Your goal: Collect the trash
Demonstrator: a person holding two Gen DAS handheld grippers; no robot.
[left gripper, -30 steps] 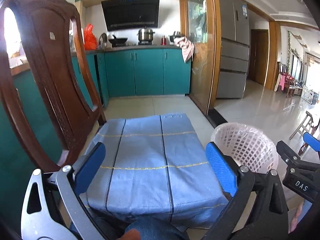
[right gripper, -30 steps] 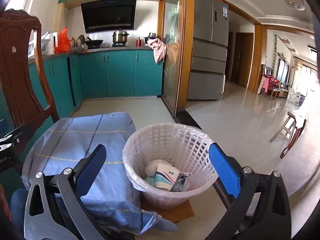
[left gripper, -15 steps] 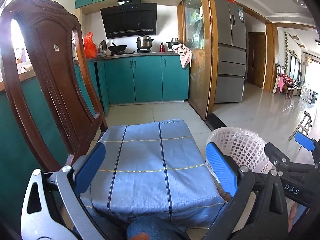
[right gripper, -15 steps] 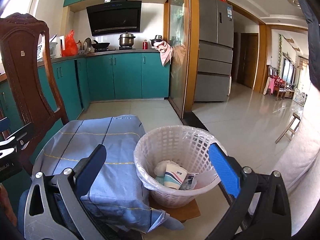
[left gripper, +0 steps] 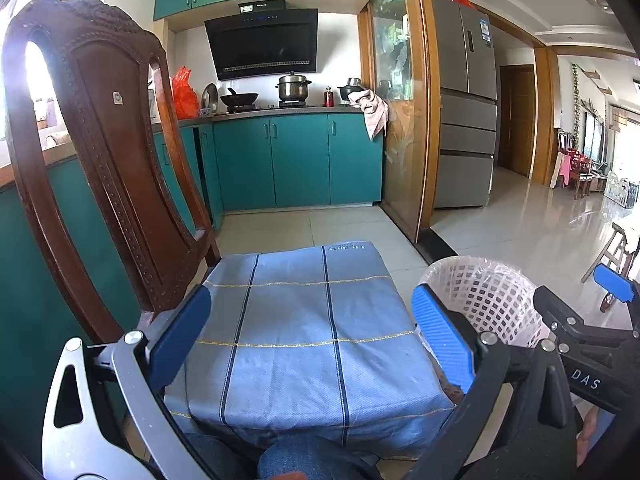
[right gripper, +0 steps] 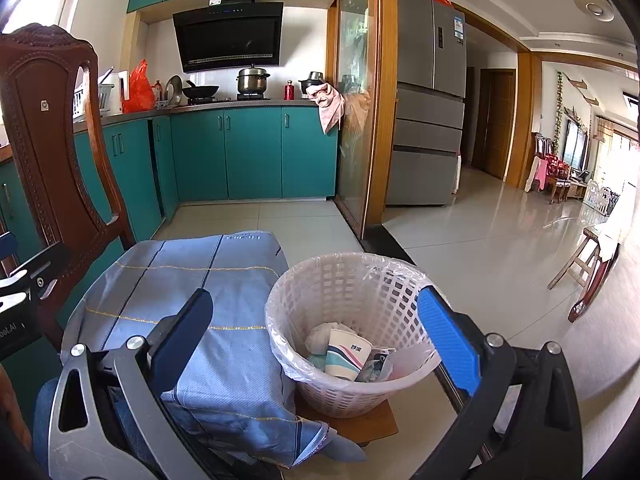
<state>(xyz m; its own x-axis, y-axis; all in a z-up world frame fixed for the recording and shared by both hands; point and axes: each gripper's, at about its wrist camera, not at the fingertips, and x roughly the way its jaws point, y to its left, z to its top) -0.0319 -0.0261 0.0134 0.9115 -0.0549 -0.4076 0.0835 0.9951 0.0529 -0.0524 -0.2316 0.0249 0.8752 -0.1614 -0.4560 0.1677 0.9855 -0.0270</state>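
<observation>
Right wrist view, lined white basket (right gripper: 352, 280), paper cup (right gripper: 346, 354), crumpled wrappers (right gripper: 378, 364) inside

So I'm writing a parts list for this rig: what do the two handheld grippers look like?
The left gripper and the right gripper match: each has two flat fingers faced with textured blue pads, a silver metal linkage arm on one side and a black one on the other, joined by round silver rivets. White lettering "DAS" marks the right gripper's black body in the left wrist view. No cables show.

White plastic lattice basket (right gripper: 352, 300)
</observation>
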